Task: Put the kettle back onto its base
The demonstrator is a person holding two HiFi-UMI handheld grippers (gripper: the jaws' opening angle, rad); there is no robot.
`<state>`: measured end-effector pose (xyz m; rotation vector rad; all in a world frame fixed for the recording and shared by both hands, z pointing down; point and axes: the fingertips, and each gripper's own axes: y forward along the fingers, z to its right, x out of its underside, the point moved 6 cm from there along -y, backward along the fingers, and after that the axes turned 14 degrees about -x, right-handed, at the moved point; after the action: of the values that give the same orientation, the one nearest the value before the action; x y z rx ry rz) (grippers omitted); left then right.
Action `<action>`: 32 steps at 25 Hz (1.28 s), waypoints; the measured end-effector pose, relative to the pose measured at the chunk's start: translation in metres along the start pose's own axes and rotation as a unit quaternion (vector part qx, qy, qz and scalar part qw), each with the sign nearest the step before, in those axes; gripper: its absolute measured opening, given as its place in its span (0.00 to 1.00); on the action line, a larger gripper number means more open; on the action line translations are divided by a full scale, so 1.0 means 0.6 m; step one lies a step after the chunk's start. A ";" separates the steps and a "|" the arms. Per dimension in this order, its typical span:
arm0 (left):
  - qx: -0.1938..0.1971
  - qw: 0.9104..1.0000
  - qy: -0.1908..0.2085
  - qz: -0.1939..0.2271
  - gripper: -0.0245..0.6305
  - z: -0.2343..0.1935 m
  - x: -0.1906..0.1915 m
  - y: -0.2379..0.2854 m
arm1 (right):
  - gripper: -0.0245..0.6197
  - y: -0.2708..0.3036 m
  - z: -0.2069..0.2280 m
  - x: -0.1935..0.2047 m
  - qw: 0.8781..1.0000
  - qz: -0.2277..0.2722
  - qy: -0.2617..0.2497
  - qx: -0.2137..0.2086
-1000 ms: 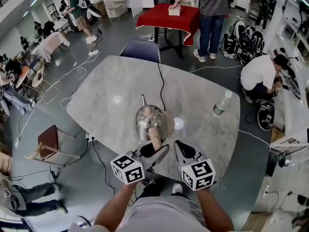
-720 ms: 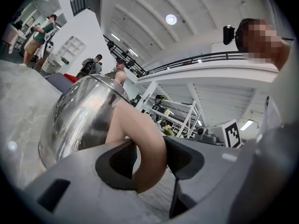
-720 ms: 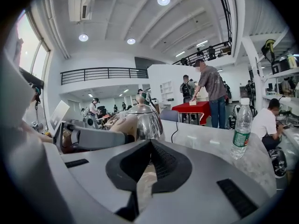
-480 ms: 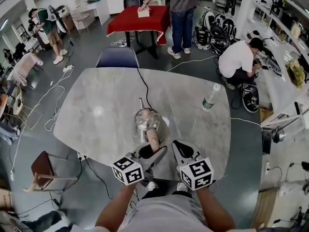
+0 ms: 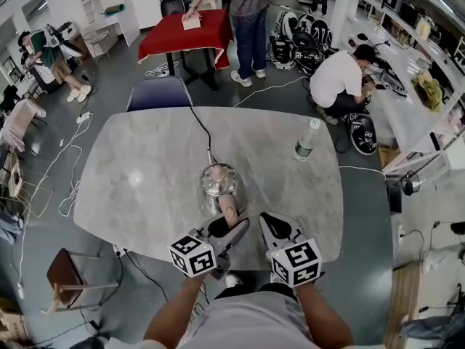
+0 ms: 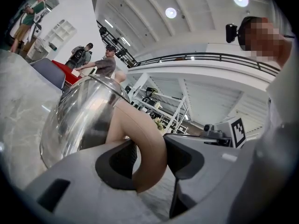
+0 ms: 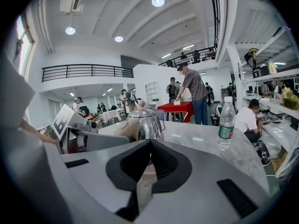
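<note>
Kettle: my kettle (image 5: 216, 184) has a rounded, mirror-bright steel body that reflects the room, and it stands upright.
Lid: domed steel, with a small pale knob on top.
Spout: thin, and on the far side from me.
Handle: the handle (image 6: 147, 148) is a thick, smooth, tan loop that curves down the near side.
Place: the kettle is on the near half of the grey marble table (image 5: 138, 158), with a black cord (image 5: 197, 126) running across the top to its far side. What lies under its body is hidden, so I cannot tell how it is seated.
Left gripper: my left gripper (image 5: 231, 227) is held level. Its jaws stand wide apart and are clamped on the handle, one pad pressing on each side.
Right gripper: my right gripper (image 5: 270, 227) is just beside the left. Its pads are closed together, it holds nothing, and it is clear of the kettle.
Nearby: a water bottle (image 5: 306, 140) stands well off near the table's far right edge.
</note>
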<state>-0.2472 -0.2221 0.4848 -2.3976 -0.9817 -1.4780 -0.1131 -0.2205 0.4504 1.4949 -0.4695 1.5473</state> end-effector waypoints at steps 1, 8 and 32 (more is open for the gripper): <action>0.002 1.000 0.001 -0.001 0.31 -0.002 0.000 0.000 | 0.05 0.000 0.000 0.001 1.000 0.000 0.002 0.004; 0.009 1.000 0.012 -0.015 0.31 -0.016 0.009 0.005 | 0.05 0.002 -0.004 0.010 1.000 0.000 0.009 0.020; 0.002 0.997 0.059 -0.047 0.31 -0.031 0.023 0.020 | 0.05 0.007 -0.019 0.020 0.999 -0.013 0.018 0.029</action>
<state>-0.2495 -0.2335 0.5083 -2.2607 -1.0823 -1.6271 -0.1217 -0.2097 0.4604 1.5085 -0.3860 1.5773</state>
